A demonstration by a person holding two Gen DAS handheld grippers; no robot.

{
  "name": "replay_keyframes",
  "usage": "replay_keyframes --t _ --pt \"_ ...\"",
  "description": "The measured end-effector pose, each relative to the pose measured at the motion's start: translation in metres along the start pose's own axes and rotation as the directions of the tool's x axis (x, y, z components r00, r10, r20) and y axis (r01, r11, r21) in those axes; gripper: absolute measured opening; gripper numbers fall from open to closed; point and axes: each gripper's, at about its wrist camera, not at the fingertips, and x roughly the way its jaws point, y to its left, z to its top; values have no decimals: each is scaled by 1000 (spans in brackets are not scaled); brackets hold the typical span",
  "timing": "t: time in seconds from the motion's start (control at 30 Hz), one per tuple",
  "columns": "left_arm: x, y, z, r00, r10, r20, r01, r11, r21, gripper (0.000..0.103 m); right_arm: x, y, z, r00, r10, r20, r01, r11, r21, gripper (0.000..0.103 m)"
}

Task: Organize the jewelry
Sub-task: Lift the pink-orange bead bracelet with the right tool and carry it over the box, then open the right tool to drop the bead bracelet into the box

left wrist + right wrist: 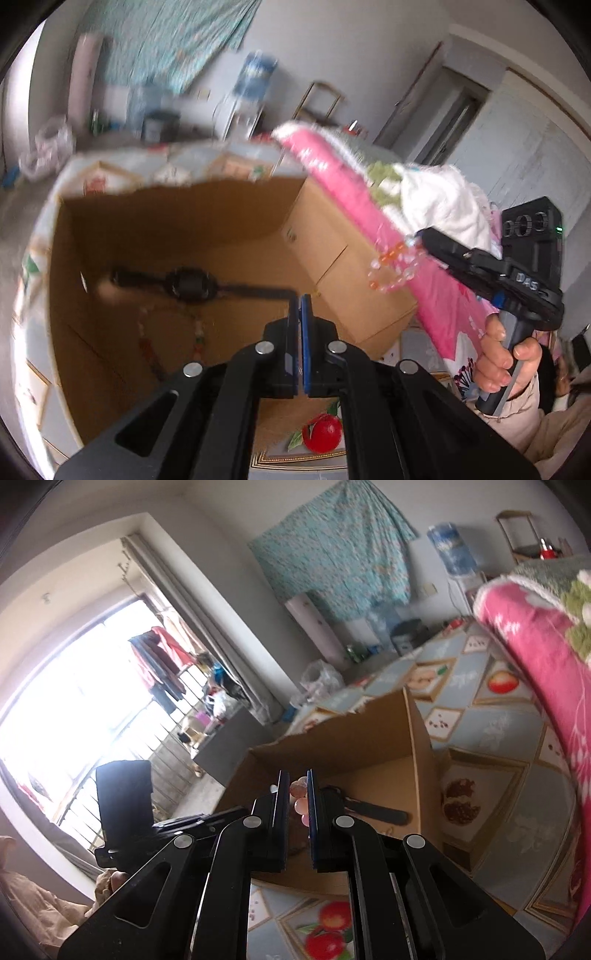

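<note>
Two grippers, left gripper fingers pressed shut and empty above open brown cardboard box, right gripper fingers clamped on clear pink-and-orange bead bracelet, black wristwatch lying inside box, box on fruit-patterned counter

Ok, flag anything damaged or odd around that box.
The cardboard box has a ragged, torn top edge along its far wall. Inside, a black watch lies flat. Nothing spilled. The right gripper dangles a bead bracelet beside it.
</note>
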Motion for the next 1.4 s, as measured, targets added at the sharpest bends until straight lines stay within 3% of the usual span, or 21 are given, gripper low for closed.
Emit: replay_keyframes --t 0.1,0.23,0.53,0.77,1.0,1.23,1.4 --pt "25 12 -1 996 -11 -86 6 998 -57 1 5 -3 2 1000 -10 -8 10 1000 1 7" --pt "39 18 -2 991 3 -132 -13 997 -72 1 10 -6 3 999 -24 -29 25 1000 8 7" --pt "41 31 -7 989 14 -148 -31 993 -114 2 14 -6 5 998 -35 -49 35 999 8 7" --pt "38 35 -10 990 -19 -139 1 992 -126 16 15 -4 6 997 -49 -54 49 999 1 7" --pt "16 39 -10 998 -18 -56 11 991 -134 18 21 -5 10 995 -79 -64 79 997 -8 7" --pt "-25 38 -19 998 25 50 -18 992 -123 23 61 -7 35 979 -129 -158 120 991 -64 7" --pt "-44 37 -32 996 40 75 -30 992 -124 27 74 -1 52 955 -272 -121 249 953 -174 17"
